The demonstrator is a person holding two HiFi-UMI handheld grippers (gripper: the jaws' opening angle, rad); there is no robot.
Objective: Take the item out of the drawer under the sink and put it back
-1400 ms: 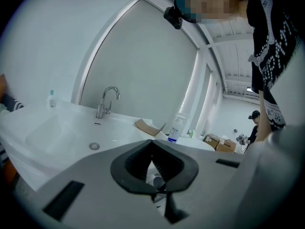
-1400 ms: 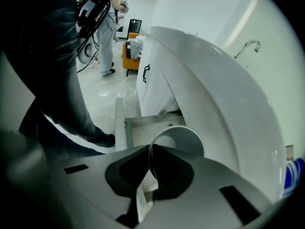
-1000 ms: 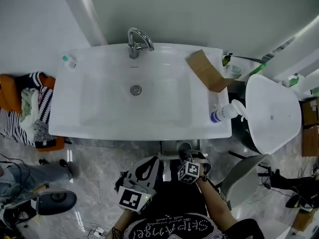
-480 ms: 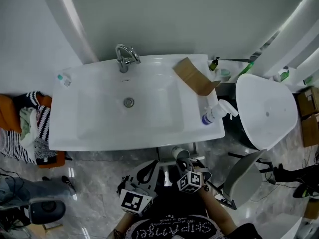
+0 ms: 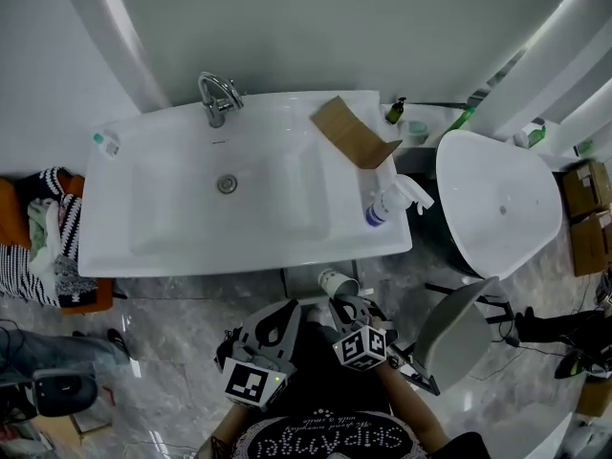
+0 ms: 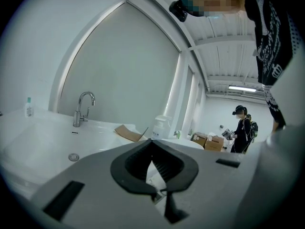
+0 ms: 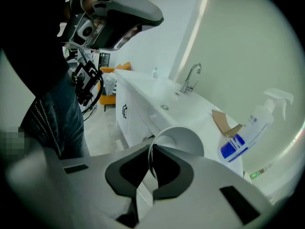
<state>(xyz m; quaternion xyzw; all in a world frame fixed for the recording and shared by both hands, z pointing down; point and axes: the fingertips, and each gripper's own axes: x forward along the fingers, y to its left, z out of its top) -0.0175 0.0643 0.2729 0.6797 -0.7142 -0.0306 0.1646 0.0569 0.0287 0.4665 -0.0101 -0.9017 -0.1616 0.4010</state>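
A small bottle stands on the far left of the sink. The tap is at the back, and the drain sits in the bowl in front of it. Under the sink is a white cabinet with a dark handle.

My left gripper is low in front of the sink. Its jaws are closed together and nothing is in them. Just to its right is my right gripper. Its jaws are pinched tight on the rim of a white cup. I hold the cup tipped in the air, just in front of the sink's front edge and out of the cabinet.

Further right, a piece of cardboard lies on the back of the sink. A spray bottle with a blue label is near the sink's right edge. Past the sink is a big white round thing, with a grey chair in front of it.
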